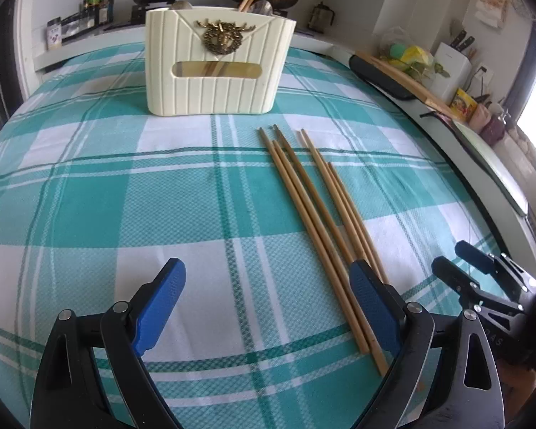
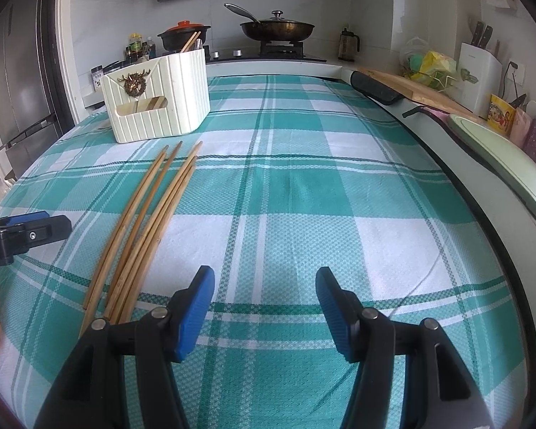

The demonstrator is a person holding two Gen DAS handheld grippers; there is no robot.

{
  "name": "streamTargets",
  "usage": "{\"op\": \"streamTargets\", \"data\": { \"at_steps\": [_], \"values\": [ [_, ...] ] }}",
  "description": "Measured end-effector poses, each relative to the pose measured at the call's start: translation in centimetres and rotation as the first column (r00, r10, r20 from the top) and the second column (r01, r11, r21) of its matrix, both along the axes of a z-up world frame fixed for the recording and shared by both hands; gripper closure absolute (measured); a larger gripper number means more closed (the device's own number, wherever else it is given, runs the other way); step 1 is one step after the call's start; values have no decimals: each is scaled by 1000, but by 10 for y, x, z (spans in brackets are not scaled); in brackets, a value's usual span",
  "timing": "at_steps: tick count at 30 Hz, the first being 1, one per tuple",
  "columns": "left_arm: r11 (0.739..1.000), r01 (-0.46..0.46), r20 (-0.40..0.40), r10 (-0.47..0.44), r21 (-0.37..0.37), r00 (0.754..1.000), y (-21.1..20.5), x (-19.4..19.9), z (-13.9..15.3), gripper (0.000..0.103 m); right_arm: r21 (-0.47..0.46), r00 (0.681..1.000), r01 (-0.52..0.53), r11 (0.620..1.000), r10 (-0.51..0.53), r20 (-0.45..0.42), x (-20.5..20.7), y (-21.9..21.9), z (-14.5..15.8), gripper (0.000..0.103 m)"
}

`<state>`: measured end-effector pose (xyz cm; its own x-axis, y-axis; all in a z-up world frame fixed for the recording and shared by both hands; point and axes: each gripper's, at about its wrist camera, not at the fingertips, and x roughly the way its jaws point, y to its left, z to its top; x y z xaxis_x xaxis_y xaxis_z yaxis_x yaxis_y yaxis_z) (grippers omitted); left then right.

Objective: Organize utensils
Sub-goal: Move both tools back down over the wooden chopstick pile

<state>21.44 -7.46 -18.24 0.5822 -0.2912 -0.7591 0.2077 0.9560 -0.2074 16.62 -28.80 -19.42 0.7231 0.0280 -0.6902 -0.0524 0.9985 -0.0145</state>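
Fingers of the left gripper stand spread wide over bare checked cloth with nothing between the pads; its right finger lies across the near ends of the loose chopsticks, though whether it rests on them or hangs just above I cannot tell. Fingers of the right gripper are parted to a middling gap, also empty, and the same chopsticks run just outside its left finger, fanning away toward the cream utensil holder.

About 6 sticks lie in the bundle, touching or overlapping near the grippers and splaying at the far tips. That is the main hazard as I judge it: closing on the crowded near ends would likely catch several at once, unevenly, so 1 or 2 could pivot out and roll across the cloth. A grip so near the end would also let a long stick droop and swing on the way to the holder. The left finger over the ends could nudge the whole fan sideways if it shifts while low.

The 2 grippers sit close together, the sticks between them, so a reach by either toward the bundle risks knocking the other. Ahead of the fingers the tablecloth is open right up to the holder, which already has chopsticks poking from its top. Beyond the right gripper's right finger the table edge curves close, with a pale board and counter clutter past it; sticks pushed that way could slide off
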Motion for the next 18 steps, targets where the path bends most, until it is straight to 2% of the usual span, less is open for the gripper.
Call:
{"op": "streamTargets", "data": {
  "at_steps": [5,13,17,18],
  "values": [
    [989,-31,3,31,141,1000,-26,4,-13,9,23,1000,4,1000,-5,15,-1,-3,1,43],
    [985,-76,-9,78,153,997,-16,5,-14,6,47,1000,-4,999,3,18,-2,-6,1,43],
    [983,-68,-22,73,173,997,-21,9,-16,1,45,1000,-7,999,6,14,-2,-5,0,43],
    [977,-63,-35,71,205,997,-25,12,-18,1,44,1000,-11,999,10,11,-1,-4,0,43]
  ]
}}
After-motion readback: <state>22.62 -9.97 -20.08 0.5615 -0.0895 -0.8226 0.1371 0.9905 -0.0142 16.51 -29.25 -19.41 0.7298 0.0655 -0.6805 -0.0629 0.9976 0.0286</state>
